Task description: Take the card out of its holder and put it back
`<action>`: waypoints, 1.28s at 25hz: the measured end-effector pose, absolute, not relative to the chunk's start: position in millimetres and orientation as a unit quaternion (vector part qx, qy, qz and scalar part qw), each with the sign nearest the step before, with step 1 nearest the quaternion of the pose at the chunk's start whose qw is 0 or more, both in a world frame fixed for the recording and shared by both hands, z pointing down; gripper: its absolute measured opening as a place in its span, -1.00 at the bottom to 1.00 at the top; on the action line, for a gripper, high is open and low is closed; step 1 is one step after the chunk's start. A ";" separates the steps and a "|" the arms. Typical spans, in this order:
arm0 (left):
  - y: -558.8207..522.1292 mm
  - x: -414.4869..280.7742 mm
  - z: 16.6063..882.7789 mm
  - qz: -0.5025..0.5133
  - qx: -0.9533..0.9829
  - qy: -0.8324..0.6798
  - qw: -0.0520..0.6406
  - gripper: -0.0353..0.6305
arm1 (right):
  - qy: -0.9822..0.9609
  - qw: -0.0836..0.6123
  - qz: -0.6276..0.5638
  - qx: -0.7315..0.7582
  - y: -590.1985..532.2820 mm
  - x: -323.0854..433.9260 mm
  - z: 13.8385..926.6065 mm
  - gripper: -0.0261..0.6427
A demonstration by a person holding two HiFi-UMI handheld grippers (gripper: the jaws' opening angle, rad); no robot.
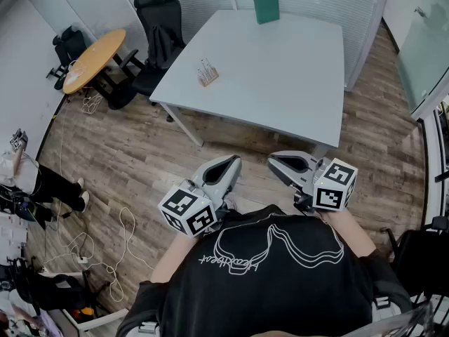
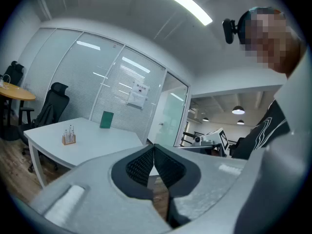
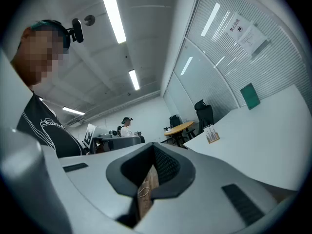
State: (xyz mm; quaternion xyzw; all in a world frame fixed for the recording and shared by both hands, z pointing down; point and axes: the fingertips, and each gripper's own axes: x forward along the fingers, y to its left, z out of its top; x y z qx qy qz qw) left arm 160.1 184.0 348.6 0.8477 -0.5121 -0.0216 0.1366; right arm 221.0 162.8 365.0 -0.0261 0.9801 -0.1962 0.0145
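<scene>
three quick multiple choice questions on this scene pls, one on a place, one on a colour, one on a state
1. Where does the card holder stand?
A. on the round wooden table
B. on the white table
C. on the floor

2. What colour is the upright panel at the white table's far edge?
A. red
B. yellow
C. green

3. How do the jaws of the left gripper stand?
A. together, with nothing between them
B. wide apart
C. closed on a card

Answers:
1 B: the head view shows the holder near the white table's left edge.
2 C: the panel reads green in all three views.
3 A: the left gripper view shows the pads meeting with nothing between them.
</scene>
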 end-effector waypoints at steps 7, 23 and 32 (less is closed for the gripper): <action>188.7 162.3 345.9 -0.020 0.844 -0.519 0.132 -0.85 | 0.981 0.020 -0.190 -0.017 167.7 222.5 360.1 -0.89; 184.9 132.6 355.4 -0.040 0.828 -0.539 0.148 -0.85 | 0.978 0.017 -0.208 -0.006 154.8 194.1 365.7 -0.89; 140.2 81.1 367.8 -0.046 0.832 -0.529 0.164 -0.85 | 0.975 0.006 -0.219 -0.029 106.2 147.6 378.3 -0.89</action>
